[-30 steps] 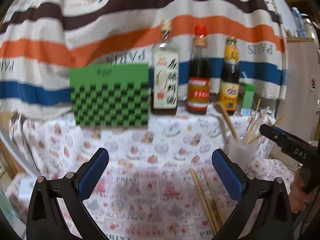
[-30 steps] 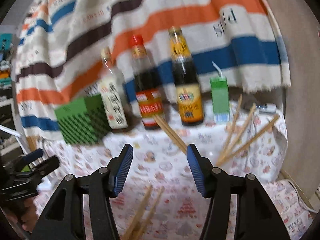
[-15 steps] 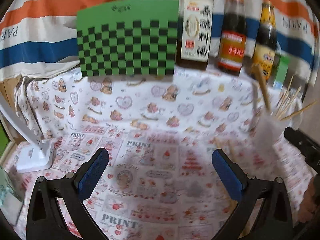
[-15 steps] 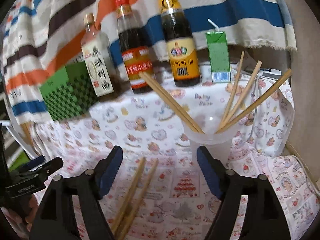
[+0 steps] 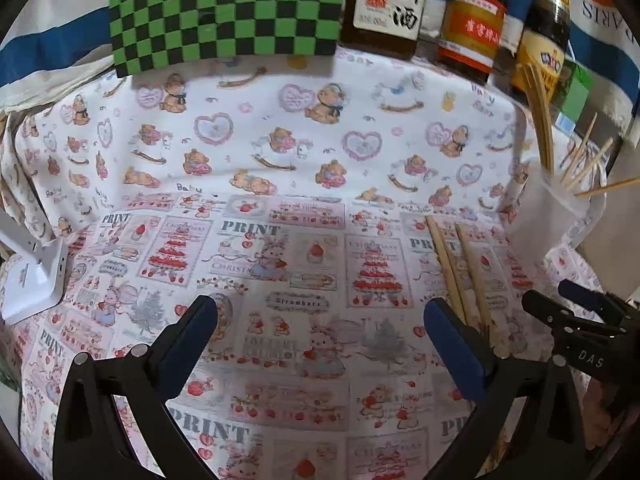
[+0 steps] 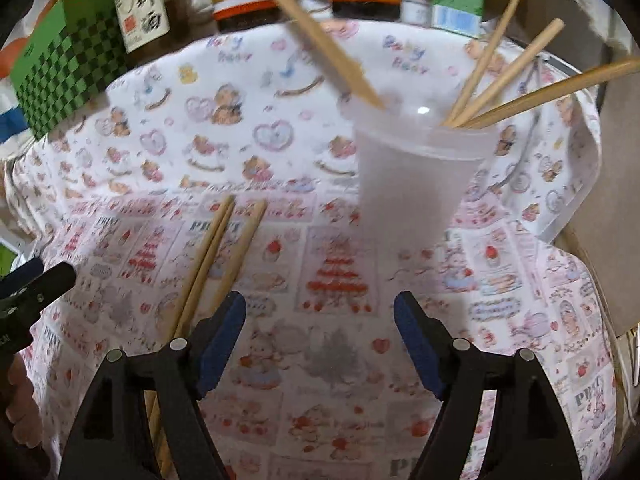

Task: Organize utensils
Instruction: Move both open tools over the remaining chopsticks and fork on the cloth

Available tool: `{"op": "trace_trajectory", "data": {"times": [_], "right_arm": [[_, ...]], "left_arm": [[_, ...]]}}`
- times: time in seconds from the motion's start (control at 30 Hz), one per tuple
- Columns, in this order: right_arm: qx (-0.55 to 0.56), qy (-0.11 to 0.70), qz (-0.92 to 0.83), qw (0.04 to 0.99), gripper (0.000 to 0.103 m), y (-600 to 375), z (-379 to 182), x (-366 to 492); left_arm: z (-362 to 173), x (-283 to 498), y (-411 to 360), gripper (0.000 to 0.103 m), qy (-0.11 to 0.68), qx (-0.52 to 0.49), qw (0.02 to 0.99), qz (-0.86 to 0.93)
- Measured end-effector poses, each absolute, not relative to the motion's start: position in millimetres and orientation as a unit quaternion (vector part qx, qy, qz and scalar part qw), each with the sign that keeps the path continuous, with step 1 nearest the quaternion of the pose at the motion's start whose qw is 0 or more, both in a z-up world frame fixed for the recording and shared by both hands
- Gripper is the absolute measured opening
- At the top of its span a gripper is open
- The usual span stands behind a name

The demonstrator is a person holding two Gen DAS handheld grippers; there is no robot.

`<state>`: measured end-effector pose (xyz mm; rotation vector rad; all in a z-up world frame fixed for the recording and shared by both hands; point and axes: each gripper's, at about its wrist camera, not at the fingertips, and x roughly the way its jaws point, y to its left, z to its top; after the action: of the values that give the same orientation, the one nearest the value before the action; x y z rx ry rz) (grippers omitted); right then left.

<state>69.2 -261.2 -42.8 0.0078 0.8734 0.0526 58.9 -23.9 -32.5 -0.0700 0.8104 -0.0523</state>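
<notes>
Three loose wooden chopsticks (image 5: pixel 452 272) (image 6: pixel 212 248) lie side by side on the printed tablecloth. A translucent plastic cup (image 6: pixel 412 184) (image 5: pixel 548 208) stands behind them to the right, with several chopsticks (image 6: pixel 500 72) leaning out of it. My left gripper (image 5: pixel 320 308) is open and empty over the cloth, and its right finger sits just left of the loose chopsticks. My right gripper (image 6: pixel 320 300) is open wide and empty, tilted down in front of the cup, with the loose chopsticks passing beside and under its left finger.
At the back stand a green checkered box (image 5: pixel 224 12), three sauce bottles (image 5: pixel 468 28) and a small green carton (image 5: pixel 572 96). A white device (image 5: pixel 32 280) lies at the left edge. A brown panel (image 6: pixel 620 200) closes off the right side.
Both grippers have tipped down and sunk toward the table. The right gripper's jaws have opened wider. The cup and loose chopsticks now look closer.
</notes>
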Motion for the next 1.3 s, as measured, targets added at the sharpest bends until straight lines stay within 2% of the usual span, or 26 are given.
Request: {"op": "trace_trajectory", "data": {"times": [0.57, 0.83, 0.97, 1.2, 1.3], "right_arm": [[-0.042, 0.455, 0.072, 0.886, 0.079, -229.5, -56.2, 63.7], [-0.018, 0.472, 0.111, 0.874, 0.079, -225.1, -59.0, 62.5], [-0.052, 0.466, 0.102, 0.878, 0.079, -216.2, -61.4, 58.0], [-0.051, 0.458, 0.055, 0.886, 0.079, -230.2, -60.0, 64.2], [-0.055, 0.453, 0.045, 0.888, 0.073, -234.4, -58.4, 66.0]], "left_arm": [[-34.7, 64.5, -17.3, 0.102, 0.417, -0.057, 0.907, -0.032], [-23.4, 57.0, -16.7, 0.102, 0.379, -0.034, 0.925, 0.015], [-12.7, 50.3, -19.5, 0.102, 0.347, -0.002, 0.938, 0.031], [-7.4, 45.4, -24.3, 0.102, 0.336, 0.004, 0.941, 0.029], [-8.8, 46.2, -22.0, 0.102, 0.341, -0.004, 0.940, 0.031]]}}
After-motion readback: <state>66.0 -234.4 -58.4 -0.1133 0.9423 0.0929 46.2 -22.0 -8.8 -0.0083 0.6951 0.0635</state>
